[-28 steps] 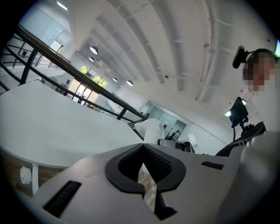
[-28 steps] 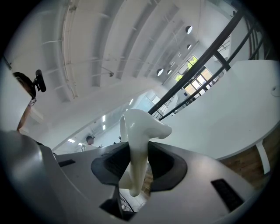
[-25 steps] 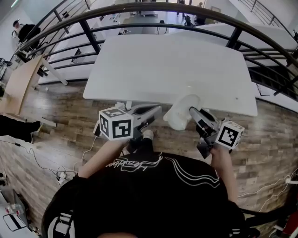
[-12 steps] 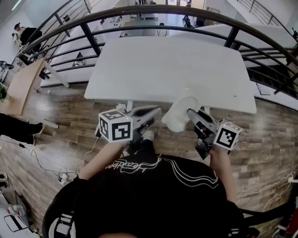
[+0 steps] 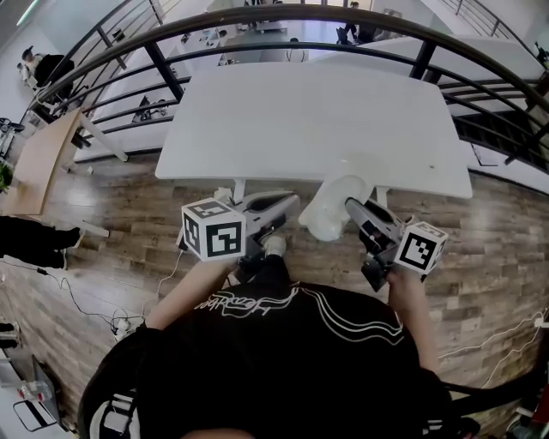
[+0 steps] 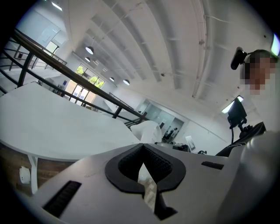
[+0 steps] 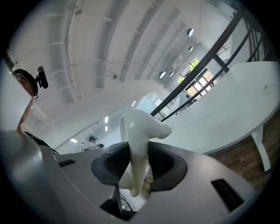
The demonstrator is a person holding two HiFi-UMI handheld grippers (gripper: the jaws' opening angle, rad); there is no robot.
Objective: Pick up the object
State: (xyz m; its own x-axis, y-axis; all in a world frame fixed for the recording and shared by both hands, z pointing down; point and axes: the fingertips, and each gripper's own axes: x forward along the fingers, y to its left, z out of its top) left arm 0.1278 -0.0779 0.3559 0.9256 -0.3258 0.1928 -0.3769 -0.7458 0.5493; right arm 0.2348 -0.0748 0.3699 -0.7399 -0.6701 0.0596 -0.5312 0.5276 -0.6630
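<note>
A white, glossy cup-like object (image 5: 333, 208) hangs off the near edge of the white table (image 5: 317, 120), above the wooden floor. My right gripper (image 5: 352, 206) is shut on it. In the right gripper view the object's curved white wall (image 7: 139, 131) stands pinched between the dark pads (image 7: 165, 162) of the right gripper (image 7: 138, 162). My left gripper (image 5: 287, 202) is held level just left of the object, apart from it, with its jaws together and nothing in them. The left gripper view looks past the left gripper (image 6: 142, 168) at the white object (image 6: 148, 130) a short way beyond.
A black curved railing (image 5: 283, 17) runs behind the table. The table's legs (image 5: 238, 190) stand close to both grippers. A wooden desk (image 5: 39, 154) is at far left, and cables (image 5: 111, 321) lie on the floor at lower left. The person's dark shirt fills the bottom of the head view.
</note>
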